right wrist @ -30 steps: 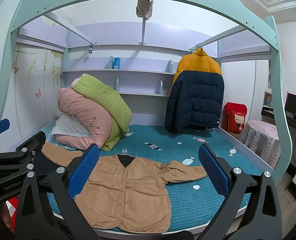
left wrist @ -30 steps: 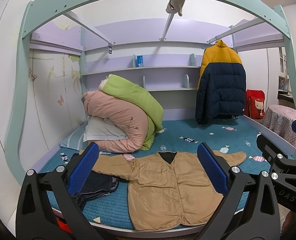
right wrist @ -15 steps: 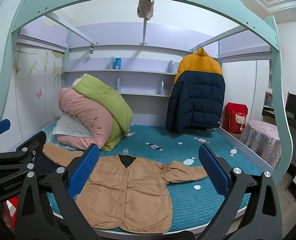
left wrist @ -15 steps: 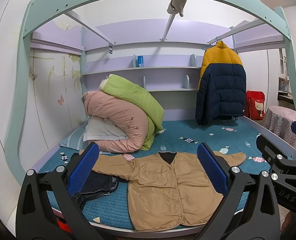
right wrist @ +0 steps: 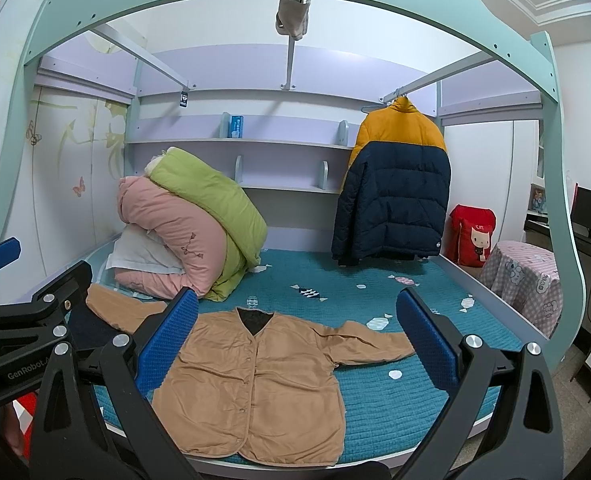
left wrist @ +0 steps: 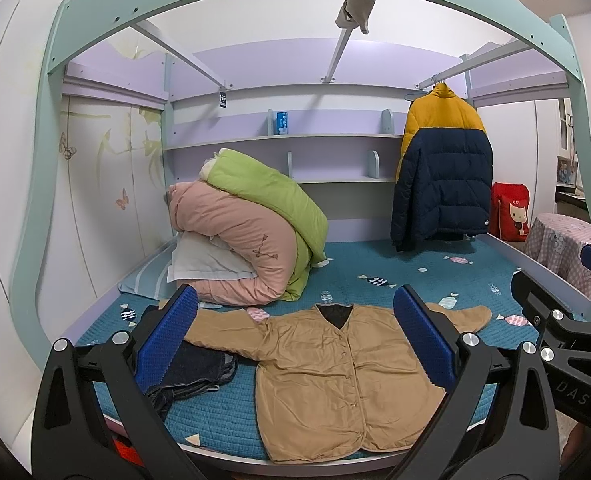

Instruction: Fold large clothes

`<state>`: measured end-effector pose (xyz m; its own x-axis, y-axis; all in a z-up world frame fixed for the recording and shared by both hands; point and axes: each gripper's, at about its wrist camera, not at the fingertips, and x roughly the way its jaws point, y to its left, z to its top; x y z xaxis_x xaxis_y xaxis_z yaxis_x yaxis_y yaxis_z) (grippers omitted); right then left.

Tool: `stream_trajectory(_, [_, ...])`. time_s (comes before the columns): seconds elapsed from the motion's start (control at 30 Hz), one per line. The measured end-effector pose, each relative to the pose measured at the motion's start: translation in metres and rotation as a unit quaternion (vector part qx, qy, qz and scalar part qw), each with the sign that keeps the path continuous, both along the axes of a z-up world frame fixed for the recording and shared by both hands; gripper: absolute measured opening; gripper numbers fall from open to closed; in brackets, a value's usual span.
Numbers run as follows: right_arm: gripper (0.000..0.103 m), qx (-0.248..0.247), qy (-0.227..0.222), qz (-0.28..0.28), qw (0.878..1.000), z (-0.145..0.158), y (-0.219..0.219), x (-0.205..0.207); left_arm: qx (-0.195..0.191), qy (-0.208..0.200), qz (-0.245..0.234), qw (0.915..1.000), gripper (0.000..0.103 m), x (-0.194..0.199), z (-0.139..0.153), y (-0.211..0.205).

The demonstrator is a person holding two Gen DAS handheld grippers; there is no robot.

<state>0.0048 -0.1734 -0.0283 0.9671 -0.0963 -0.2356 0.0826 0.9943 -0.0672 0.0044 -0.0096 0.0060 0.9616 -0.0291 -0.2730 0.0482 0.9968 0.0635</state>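
A tan button-front jacket [left wrist: 335, 376] lies spread flat, front up and sleeves out to either side, at the near edge of a teal-quilted bed [left wrist: 375, 272] as a person readies two hand-held tools to fold it. The left gripper [left wrist: 295, 340] hangs above the bed's edge with its blue-padded jaws spread wide and nothing between them; the right gripper [right wrist: 297, 340] is likewise spread and empty, just beside its partner. Neither touches the cloth. The work appears to stand at its very opening: the garment is laid out but no fold shows in it. One sleeve runs toward a dark, denim-like garment [left wrist: 191, 364] heaped near the left corner, and whether the sleeve rests on that heap or merely beside it is hard to tell through the fisheye lens. The next move likely calls for both tools to drop to the jacket, each pinching a sleeve or a shoulder edge, and to carry it across the chest. Behind, rolled pink and green quilts [left wrist: 247, 236] are piled against the wall, and a yellow-and-navy puffer coat [left wrist: 441, 172] hangs from the frame.
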Motion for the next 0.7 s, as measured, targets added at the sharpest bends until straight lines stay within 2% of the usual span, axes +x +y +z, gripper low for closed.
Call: stream_trajectory(0.7, [0.096, 0.0, 0.0, 0.001, 1.0, -0.0017, 0.0039, 0.0001, -0.002, -0.001, 0.0, 1.0, 0.098, -0.0001, -0.0001, 0.0033])
